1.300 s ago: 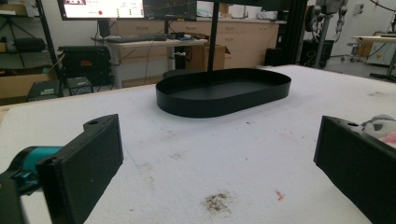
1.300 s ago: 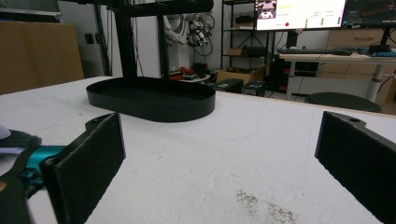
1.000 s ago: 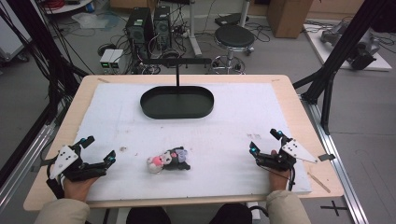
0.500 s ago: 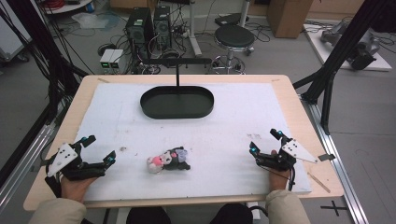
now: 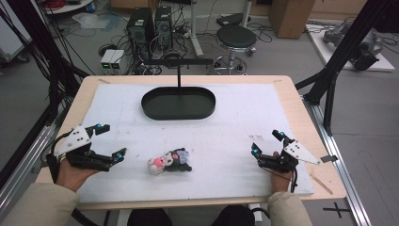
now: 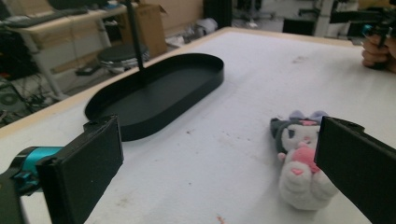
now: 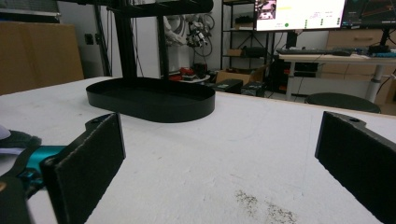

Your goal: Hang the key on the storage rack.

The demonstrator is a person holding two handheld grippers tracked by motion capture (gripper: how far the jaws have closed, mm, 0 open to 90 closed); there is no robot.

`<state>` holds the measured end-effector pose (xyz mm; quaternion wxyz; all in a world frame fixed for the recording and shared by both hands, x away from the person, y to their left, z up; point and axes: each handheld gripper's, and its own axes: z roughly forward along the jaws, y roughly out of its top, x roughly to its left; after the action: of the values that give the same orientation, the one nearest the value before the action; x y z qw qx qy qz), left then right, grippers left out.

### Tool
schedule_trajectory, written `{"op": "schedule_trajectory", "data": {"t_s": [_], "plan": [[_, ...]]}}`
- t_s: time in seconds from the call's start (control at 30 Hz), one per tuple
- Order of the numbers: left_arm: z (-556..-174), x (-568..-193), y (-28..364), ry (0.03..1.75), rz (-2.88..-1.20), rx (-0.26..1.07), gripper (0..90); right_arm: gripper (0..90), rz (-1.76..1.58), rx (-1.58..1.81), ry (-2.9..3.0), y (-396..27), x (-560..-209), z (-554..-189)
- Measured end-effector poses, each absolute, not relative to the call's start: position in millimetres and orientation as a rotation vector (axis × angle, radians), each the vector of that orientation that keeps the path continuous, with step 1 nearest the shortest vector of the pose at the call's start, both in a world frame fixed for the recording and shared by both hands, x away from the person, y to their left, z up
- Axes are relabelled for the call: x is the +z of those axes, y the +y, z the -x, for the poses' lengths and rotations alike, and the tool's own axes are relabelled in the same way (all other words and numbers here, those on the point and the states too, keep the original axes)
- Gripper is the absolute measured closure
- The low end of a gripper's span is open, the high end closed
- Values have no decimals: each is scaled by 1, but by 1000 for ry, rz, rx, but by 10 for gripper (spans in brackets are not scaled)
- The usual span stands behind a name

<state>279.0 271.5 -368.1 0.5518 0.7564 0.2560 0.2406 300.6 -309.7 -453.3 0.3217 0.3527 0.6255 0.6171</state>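
A small plush toy [image 5: 169, 161], black, pink and white with a purple bow, lies on the white mat near the front middle. In the left gripper view the plush toy [image 6: 301, 158] sits partly behind the right jaw. My left gripper [image 5: 112, 140] is open, a little left of the toy, jaws pointing toward it. My right gripper [image 5: 267, 142] stands open at the front right, well apart from the toy, with nothing between its jaws. A black oval tray [image 5: 179, 102] rests empty at the back middle; the tray [image 7: 149, 100] lies ahead of the open right gripper [image 7: 219, 158].
A thin black post [image 5: 179, 75] with a crossbar rises just behind the tray. The white mat [image 5: 235, 122] covers most of the wooden table [image 5: 301, 113]. A stool and computer cases stand on the floor beyond the far edge.
My left gripper has shifted slightly forward and to the right, closer to the plush toy. The right gripper, toy and tray are where they were.
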Motion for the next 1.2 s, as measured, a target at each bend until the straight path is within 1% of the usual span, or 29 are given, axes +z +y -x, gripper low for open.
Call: {"op": "schedule_trajectory", "data": {"t_s": [0.2,0.37,0.47,0.53,0.57,0.87,1.2], "plan": [[-291,-355,251,548,-1950,426,17,7,-926,1620,1642,-310,-453,-301],[-298,-350,234,501,-2044,372,17,7,-925,1619,1643,-310,-453,-301],[-301,-349,222,486,-2122,363,17,7,-926,1621,1643,-310,-453,-301],[-303,-351,211,469,-2193,337,17,7,-925,1620,1642,-310,-453,-301],[-303,-351,211,469,-2193,337,17,7,-925,1619,1643,-310,-453,-301],[-310,-367,179,424,-2365,240,17,7,-925,1621,1643,-310,-453,-301],[-315,-383,158,408,-2458,138,17,7,-925,1621,1643,-310,-453,-301]]}}
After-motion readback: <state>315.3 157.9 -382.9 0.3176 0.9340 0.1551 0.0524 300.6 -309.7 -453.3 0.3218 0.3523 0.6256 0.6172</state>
